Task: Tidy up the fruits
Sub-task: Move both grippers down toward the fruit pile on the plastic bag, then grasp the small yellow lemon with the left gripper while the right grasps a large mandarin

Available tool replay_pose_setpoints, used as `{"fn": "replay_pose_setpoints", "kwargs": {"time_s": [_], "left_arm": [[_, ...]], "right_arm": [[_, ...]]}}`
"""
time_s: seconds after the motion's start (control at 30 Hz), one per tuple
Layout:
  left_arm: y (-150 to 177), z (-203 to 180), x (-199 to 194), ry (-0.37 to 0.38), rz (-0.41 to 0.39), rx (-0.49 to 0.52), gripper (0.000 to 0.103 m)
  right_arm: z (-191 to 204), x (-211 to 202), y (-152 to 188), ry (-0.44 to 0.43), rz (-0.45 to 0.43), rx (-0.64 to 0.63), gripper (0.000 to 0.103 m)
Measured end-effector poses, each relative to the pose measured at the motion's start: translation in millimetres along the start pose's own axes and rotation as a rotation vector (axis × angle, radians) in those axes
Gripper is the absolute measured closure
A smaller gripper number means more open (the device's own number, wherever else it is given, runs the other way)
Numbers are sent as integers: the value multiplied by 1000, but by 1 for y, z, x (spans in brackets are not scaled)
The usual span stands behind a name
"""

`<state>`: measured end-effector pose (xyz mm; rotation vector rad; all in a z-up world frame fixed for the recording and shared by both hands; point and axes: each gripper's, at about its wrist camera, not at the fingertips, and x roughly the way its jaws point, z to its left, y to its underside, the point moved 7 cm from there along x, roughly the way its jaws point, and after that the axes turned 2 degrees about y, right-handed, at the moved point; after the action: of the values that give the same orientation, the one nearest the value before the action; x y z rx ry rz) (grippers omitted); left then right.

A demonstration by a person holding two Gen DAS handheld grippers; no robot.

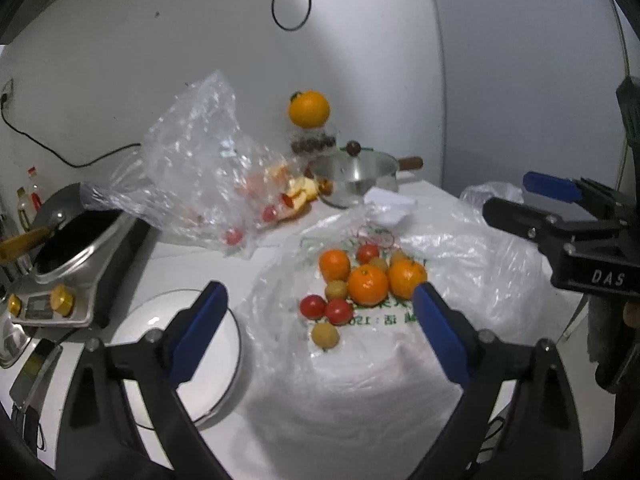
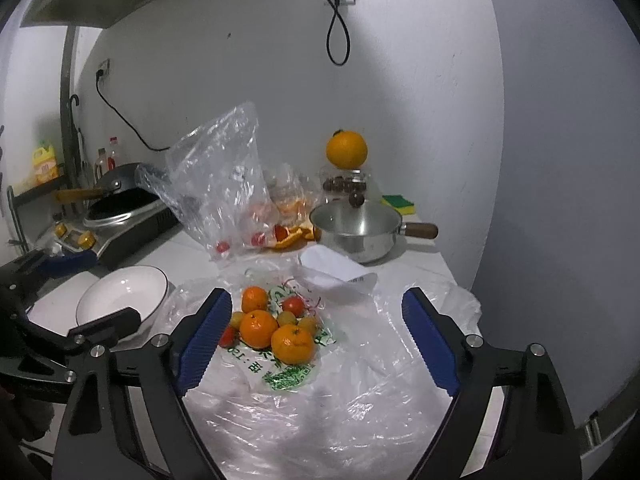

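A pile of fruit lies on a white plastic bag (image 1: 380, 360) on the counter: tangerines (image 1: 368, 285), red cherry tomatoes (image 1: 338, 312) and small yellowish fruits (image 1: 325, 335). The pile also shows in the right wrist view, with a tangerine (image 2: 292, 344) at the front. An empty white bowl (image 1: 152, 320) (image 2: 120, 300) stands left of the bag. My left gripper (image 1: 320, 312) is open, hovering just before the pile. My right gripper (image 2: 316, 336) is open above the bag, with the fruit near its left finger. Both are empty.
A clear plastic bag (image 1: 200, 168) with peels and tomatoes stands behind. A steel saucepan (image 2: 356, 232), a jar with an orange (image 2: 346, 150) on top, a sponge (image 2: 398, 202) and an induction cooker with wok (image 1: 76, 248) line the back and left. Walls close in behind and to the right.
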<state>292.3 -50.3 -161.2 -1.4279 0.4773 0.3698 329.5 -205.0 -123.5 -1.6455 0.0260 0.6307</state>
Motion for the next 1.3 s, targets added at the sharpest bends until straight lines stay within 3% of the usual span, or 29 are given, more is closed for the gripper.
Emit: {"fn": "replay_pose_setpoints", "kwargs": {"time_s": [0.3, 0.47, 0.83, 1.0, 1.3], "left_arm": [[9, -6, 36, 17, 76, 7, 21], [16, -6, 57, 23, 131, 10, 37], [36, -5, 95, 36, 248, 14, 53], [45, -2, 106, 30, 287, 16, 55], [54, -4, 118, 49, 333, 5, 67]], "right_arm": [[-2, 32, 13, -41, 68, -11, 18], [1, 50, 18, -72, 100, -13, 20], [14, 87, 36, -131, 214, -31, 29], [19, 97, 43, -145, 248, -47, 29], [20, 114, 56, -149, 321, -48, 29]]}}
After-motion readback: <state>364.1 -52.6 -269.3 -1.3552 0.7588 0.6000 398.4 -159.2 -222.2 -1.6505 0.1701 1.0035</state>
